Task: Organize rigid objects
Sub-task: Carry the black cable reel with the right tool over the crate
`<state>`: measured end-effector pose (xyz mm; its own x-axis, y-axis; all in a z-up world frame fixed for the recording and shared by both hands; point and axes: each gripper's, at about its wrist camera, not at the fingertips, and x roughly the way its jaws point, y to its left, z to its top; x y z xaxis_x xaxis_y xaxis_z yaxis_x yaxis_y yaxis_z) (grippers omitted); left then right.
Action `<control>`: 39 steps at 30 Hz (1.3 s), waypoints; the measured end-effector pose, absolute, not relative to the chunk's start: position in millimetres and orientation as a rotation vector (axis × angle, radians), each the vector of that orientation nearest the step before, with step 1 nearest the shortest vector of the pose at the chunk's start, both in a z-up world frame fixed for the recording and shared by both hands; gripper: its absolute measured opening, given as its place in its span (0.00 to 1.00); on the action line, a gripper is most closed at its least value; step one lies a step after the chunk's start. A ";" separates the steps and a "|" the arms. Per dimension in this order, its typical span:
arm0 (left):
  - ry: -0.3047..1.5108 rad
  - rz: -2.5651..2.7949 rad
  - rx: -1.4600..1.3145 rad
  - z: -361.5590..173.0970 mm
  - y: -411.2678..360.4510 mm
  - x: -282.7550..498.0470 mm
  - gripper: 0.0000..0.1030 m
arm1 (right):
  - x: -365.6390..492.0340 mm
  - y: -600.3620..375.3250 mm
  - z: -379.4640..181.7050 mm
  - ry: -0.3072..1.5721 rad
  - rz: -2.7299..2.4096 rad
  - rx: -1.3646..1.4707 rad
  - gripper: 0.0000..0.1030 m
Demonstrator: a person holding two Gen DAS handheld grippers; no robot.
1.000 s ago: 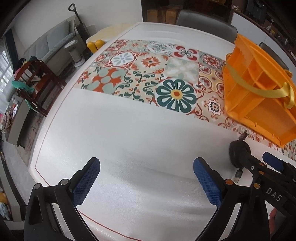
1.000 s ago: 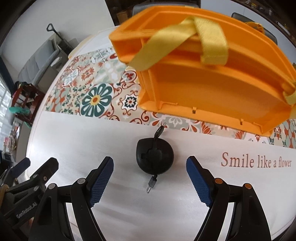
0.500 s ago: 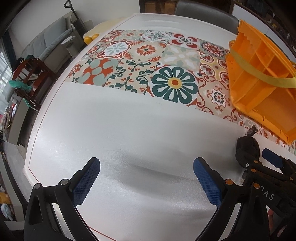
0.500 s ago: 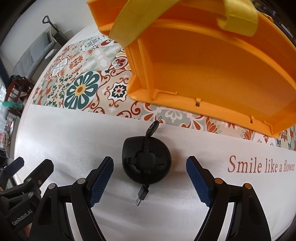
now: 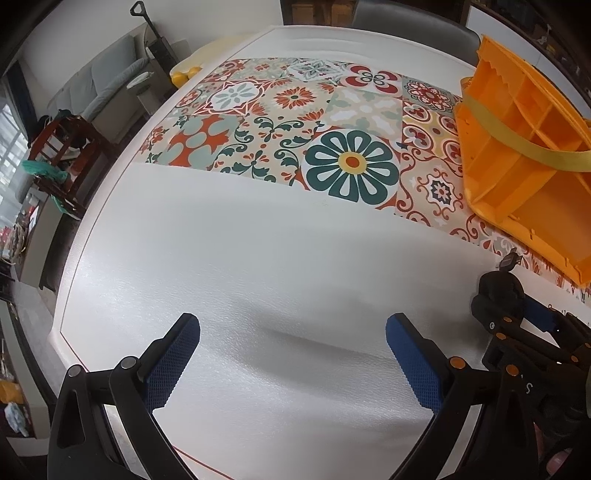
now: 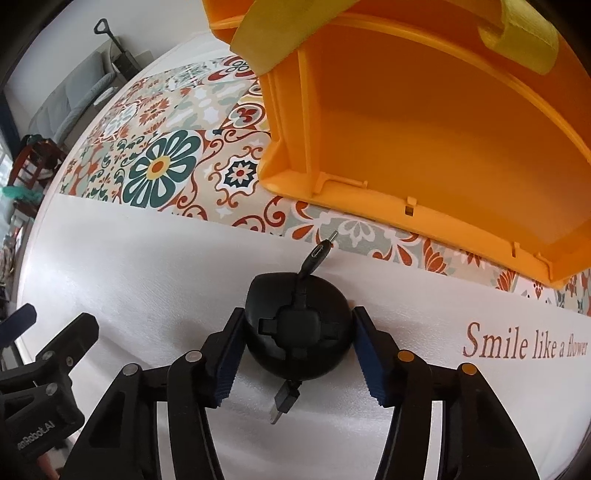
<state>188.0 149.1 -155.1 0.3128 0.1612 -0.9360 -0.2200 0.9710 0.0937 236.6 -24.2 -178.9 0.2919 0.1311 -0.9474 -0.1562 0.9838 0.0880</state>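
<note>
A round black retractable cable reel (image 6: 295, 354) lies on the white table cover, one plug (image 6: 320, 252) pointing toward the caddy and a USB plug (image 6: 282, 400) toward me. My right gripper (image 6: 297, 323) points down over it, jaws closing, with the reel between them and both blue pads against its sides. The orange divided caddy (image 6: 369, 199) with a yellow strap (image 6: 273, 33) stands just beyond. In the left wrist view the reel (image 5: 496, 291) and caddy (image 5: 491, 210) are at the right. My left gripper (image 5: 293, 326) hangs open over bare cover, holding nothing.
A patterned tile mat (image 5: 295, 129) covers the far half of the table (image 5: 240, 258). "Smile like a flower" lettering (image 6: 521, 345) runs right of the reel. A wooden chair (image 5: 62, 147) stands off the left edge, and a grey chair (image 5: 406, 18) is behind the table.
My right gripper came down around the reel and its jaws narrowed from wide apart to touching both sides. The left gripper stayed open and hardly moved.
</note>
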 end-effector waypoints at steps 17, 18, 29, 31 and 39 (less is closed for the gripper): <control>1.167 0.195 -0.028 -121.0 123.7 186.2 1.00 | 221.7 -53.3 -138.7 1.232 0.190 0.041 0.55; 1.162 0.191 -0.028 -118.1 122.0 186.1 1.00 | 220.2 -56.0 -133.2 1.224 0.189 0.046 0.55; 1.097 0.119 -0.001 -84.4 96.7 186.0 1.00 | 203.6 -82.1 -83.9 1.136 0.171 0.077 0.55; 1.085 0.106 0.001 -78.5 93.0 185.5 1.00 | 199.8 -87.3 -74.7 1.122 0.168 0.085 0.55; 1.032 0.069 0.006 -55.1 78.7 186.4 1.00 | 193.4 -103.7 -46.9 1.076 0.141 0.109 0.55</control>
